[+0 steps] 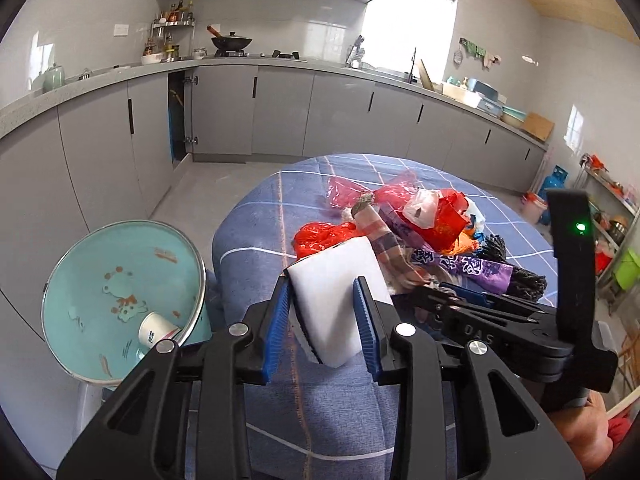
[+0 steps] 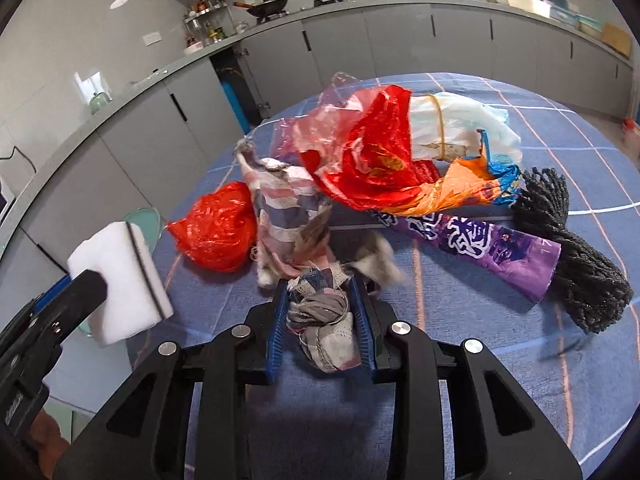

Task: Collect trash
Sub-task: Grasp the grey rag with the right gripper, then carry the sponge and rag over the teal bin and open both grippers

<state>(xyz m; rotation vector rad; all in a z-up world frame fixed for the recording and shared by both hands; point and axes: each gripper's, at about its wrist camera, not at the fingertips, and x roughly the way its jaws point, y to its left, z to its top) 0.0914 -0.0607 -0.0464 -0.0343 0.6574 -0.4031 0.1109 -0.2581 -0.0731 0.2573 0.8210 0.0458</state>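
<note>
left gripper [image 1: 324, 312] gripping white sponge [image 1: 340, 280], purple wrapper [image 2: 480, 244] lettering unreadable

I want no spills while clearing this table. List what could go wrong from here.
1. The checked rag in the right gripper lies under the red plastic bags; lifting may drag them off the table.
2. The white sponge in the left gripper may miss the teal basin.

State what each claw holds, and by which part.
Left claw: white sponge, pinched across its near end. Right claw: checked rag, pinched at one bunched end.
</note>
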